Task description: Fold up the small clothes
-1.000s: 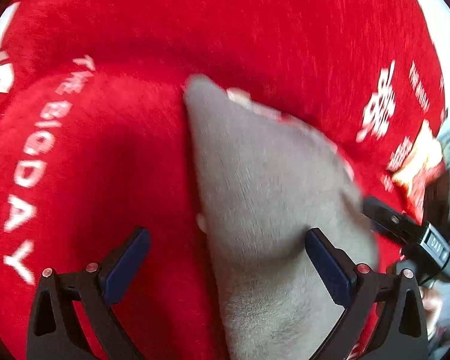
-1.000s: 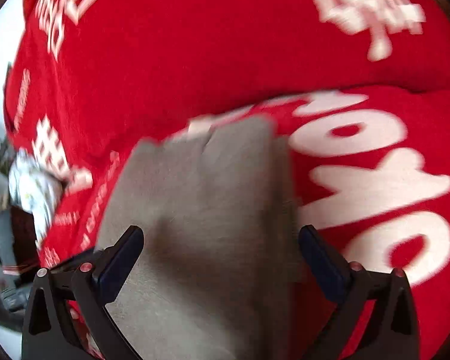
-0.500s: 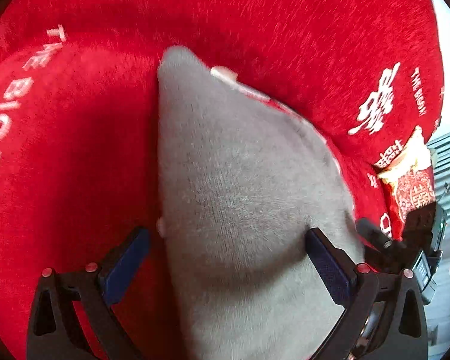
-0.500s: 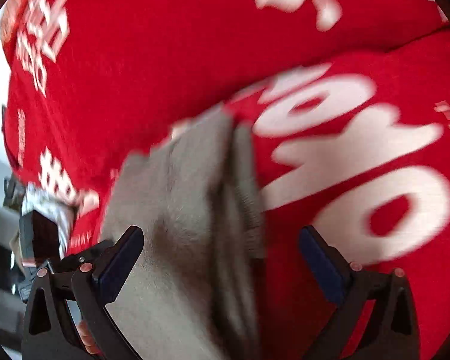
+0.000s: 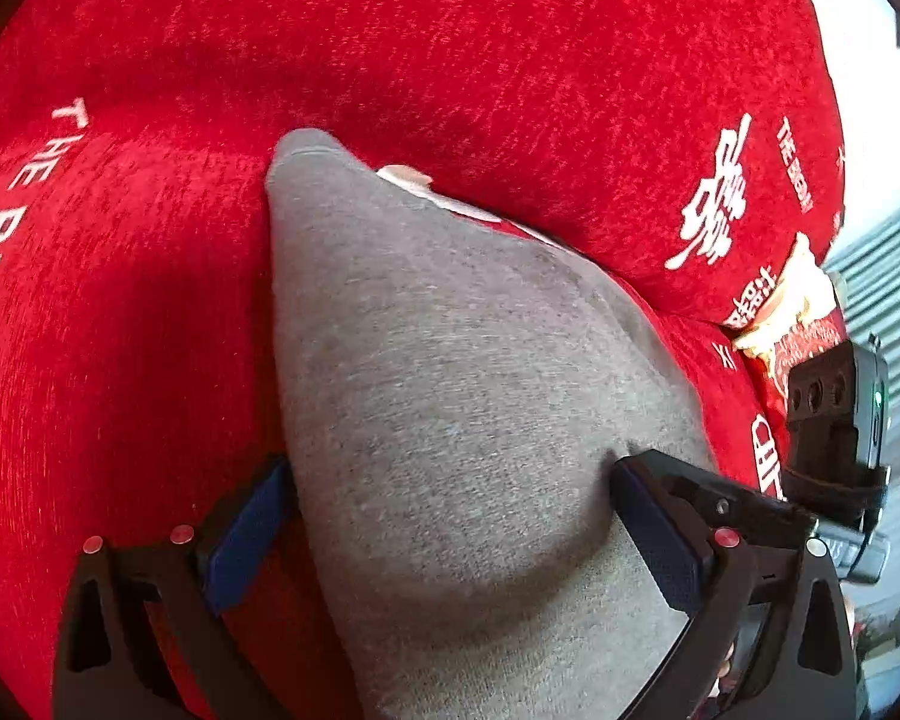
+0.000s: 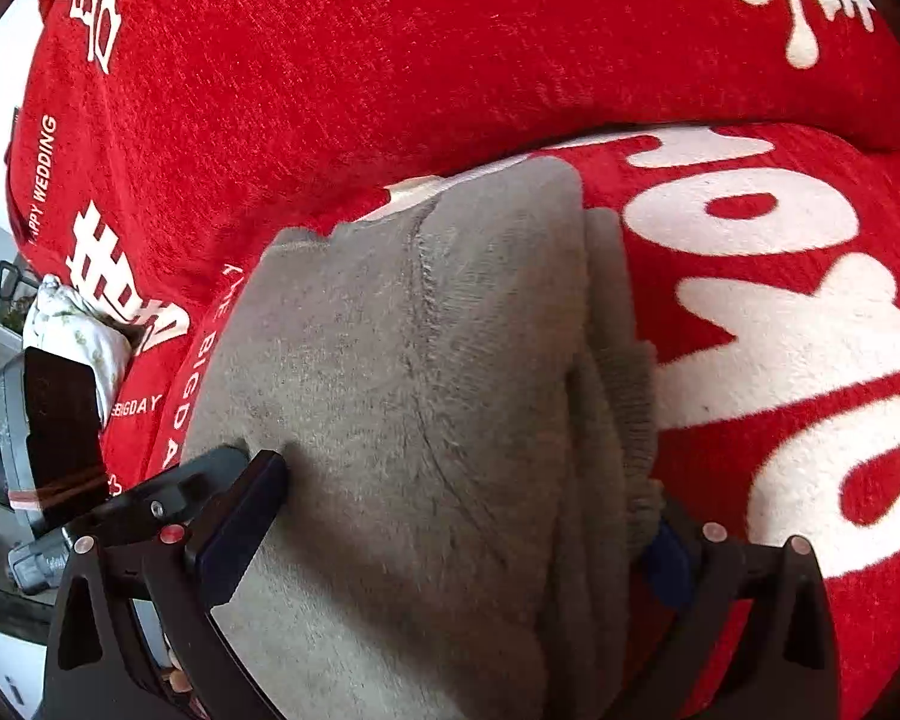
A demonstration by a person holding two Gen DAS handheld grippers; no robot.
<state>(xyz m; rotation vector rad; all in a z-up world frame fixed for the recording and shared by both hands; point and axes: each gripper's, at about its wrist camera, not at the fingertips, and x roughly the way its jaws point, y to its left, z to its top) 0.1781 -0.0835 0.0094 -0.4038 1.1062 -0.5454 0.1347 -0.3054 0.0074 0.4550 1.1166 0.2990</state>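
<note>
1. In the left wrist view, the left gripper (image 5: 450, 516) stands with its jaws spread wide, and the grey garment (image 5: 450, 396) bulges up between them. Both blue pads (image 5: 654, 534) touch the cloth's sides, but it is unclear whether they squeeze it.
2. In the right wrist view, the right gripper (image 6: 456, 516) is likewise spread, straddling the grey garment (image 6: 402, 396). Its left pad (image 6: 240, 528) presses into the cloth's left edge; the right pad is mostly hidden under a bunched, ribbed fold (image 6: 636, 420).
3. The garment lies on a red blanket (image 5: 450, 60) with white lettering. In the left view it narrows to a blunt corner (image 5: 306, 150) at the far end, its left edge running straight and well defined.
4. In the right view a stitched seam (image 6: 426, 276) runs lengthwise down the cloth, and the right side is doubled into stacked layers.
5. To the left of the garment in the left view, open red blanket stretches wide. To its right the room is tighter: the other gripper's black body (image 5: 834, 420) sits just beside the cloth.
6. Beyond the far corner, a raised fold of blanket (image 6: 450, 60) rises like a wall.
7. At the far right edge of the left view sits a red and cream packet (image 5: 792, 312).
</note>
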